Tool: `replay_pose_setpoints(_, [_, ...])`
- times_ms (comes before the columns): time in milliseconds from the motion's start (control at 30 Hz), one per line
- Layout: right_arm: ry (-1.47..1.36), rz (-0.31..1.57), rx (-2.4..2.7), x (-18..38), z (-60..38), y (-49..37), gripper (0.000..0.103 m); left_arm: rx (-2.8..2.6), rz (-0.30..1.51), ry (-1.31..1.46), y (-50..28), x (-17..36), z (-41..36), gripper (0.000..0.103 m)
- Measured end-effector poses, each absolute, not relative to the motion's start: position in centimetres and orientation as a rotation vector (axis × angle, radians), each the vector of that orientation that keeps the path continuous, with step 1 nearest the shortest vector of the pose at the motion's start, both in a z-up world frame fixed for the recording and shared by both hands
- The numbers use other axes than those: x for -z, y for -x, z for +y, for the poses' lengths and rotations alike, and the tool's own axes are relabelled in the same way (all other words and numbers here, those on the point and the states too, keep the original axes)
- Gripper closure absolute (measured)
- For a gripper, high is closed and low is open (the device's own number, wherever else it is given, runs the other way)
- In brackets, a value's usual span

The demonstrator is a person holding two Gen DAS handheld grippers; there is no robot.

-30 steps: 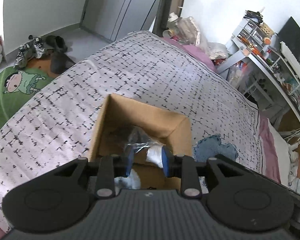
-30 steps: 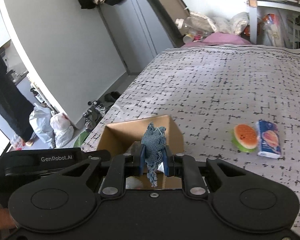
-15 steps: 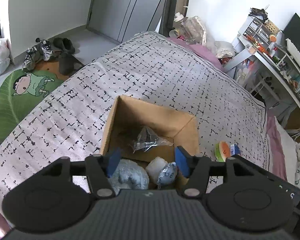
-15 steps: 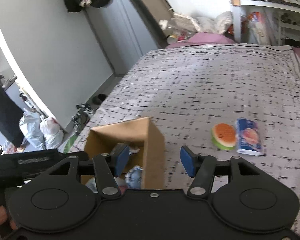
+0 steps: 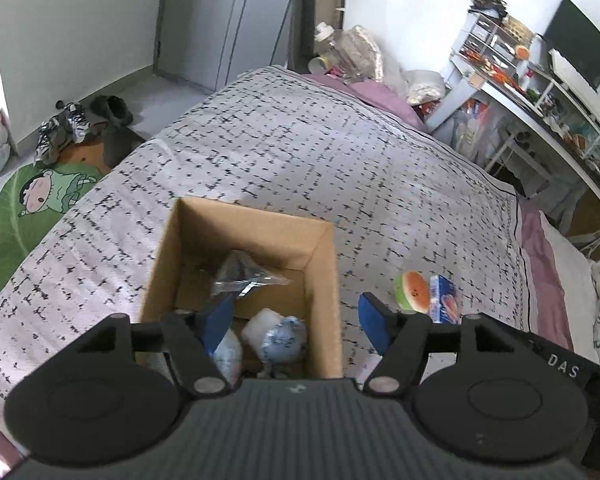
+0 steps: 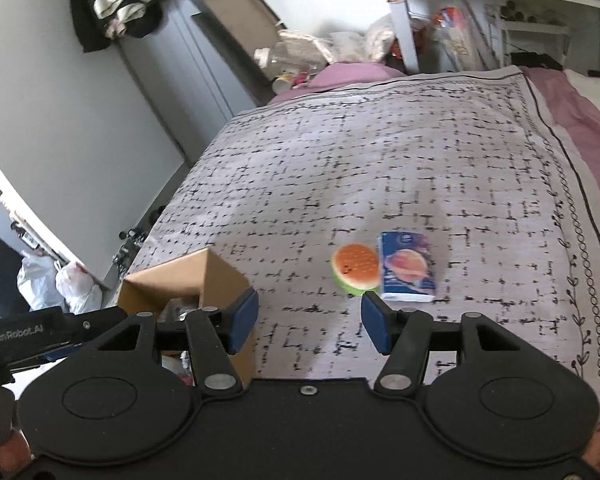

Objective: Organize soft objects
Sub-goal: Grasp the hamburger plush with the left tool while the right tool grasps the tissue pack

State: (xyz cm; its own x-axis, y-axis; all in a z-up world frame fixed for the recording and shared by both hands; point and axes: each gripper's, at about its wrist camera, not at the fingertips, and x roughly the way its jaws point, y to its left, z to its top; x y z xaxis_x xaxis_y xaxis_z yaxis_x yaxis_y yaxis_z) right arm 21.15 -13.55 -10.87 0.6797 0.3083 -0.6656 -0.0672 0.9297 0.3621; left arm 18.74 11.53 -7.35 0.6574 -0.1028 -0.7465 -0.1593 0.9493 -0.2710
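Left gripper (image 5: 296,318) above box (image 5: 324,276), fingers spread wide, holding nothing. Right gripper (image 6: 309,320) over bedspread (image 6: 380,168), fingers apart, nothing between them. Box on bedspread, holds clear plastic bag (image 5: 242,274) and pale soft items (image 5: 282,338). Watermelon toy (image 6: 355,269) and blue packet (image 6: 407,266) side by side, touching, on bedspread right of box.

Black left gripper (image 5: 296,318) and right gripper (image 6: 309,317): blue pads, silver screws, round housings; white "GenRobot.AI", "DAS" lettering.
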Motion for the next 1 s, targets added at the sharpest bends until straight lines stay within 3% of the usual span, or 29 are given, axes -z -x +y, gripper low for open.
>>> replay_pose_setpoints(400, [-0.403,0.823,-0.183,12.9,-17.7,-22.3,0.043,-0.016,0.893,0.261,-20.7,7.4,6.0,0.035])
replay_pose_setpoints(567, [-0.435,0.82,-0.175,13.7,-18.8,-22.7,0.033,-0.011,0.901,0.235,-21.6,7.5,3.8,0.035])
replay_pose_setpoints(1000, [-0.456,0.867,-0.147,17.6,-19.6,-25.1,0.033,0.001,0.962,0.189,-25.3,9.3,0.2,0.035])
